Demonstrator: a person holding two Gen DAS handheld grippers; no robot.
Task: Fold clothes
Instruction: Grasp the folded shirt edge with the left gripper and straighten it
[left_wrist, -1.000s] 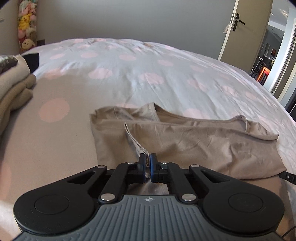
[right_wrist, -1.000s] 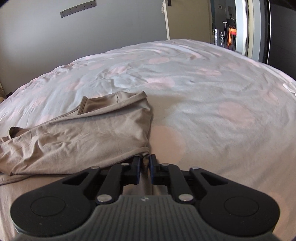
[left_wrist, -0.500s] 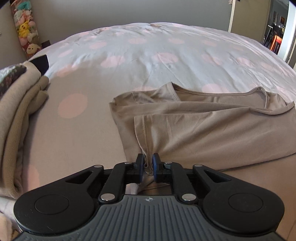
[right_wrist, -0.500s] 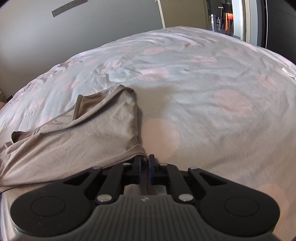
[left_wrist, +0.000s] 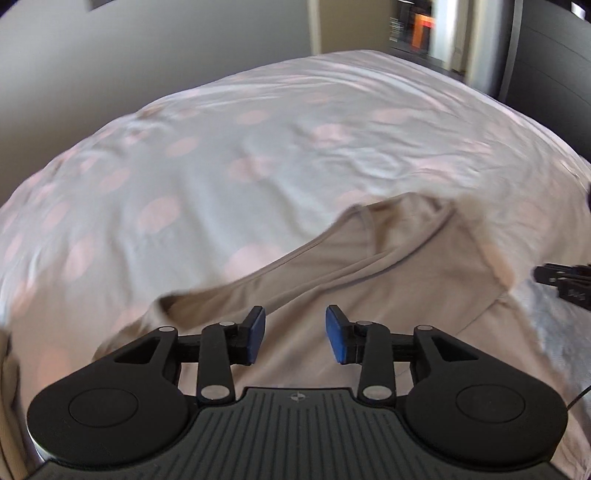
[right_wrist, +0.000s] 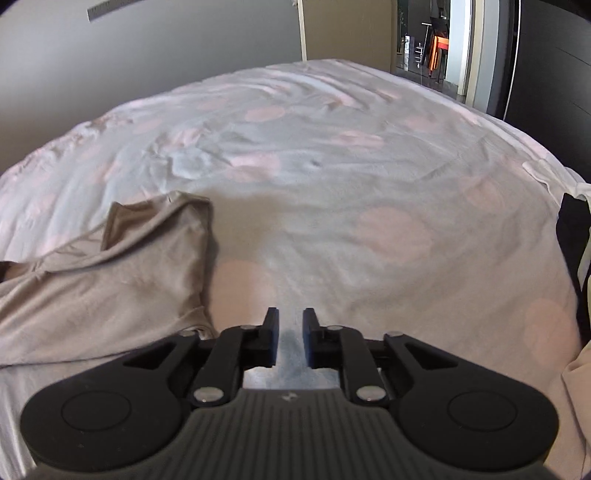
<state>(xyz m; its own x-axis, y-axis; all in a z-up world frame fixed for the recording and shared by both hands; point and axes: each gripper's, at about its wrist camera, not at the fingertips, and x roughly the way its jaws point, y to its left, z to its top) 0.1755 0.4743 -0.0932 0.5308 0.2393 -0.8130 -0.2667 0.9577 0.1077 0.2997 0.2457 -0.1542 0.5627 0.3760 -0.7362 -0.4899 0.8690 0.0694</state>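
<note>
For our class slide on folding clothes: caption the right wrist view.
Right gripper, jaws opening and empty, over the spotted bedspread beside a tan garment.

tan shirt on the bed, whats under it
The tan shirt lies on the pink-dotted bedcover. Whatever lies beneath the fabric is covered.

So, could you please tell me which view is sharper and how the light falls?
Left wrist view: motion-smeared bedspread and beige garment. Right wrist view: crisp, with daylight from the doorway and shadow near the right tool. Both bow at the edges, fisheye.
</note>
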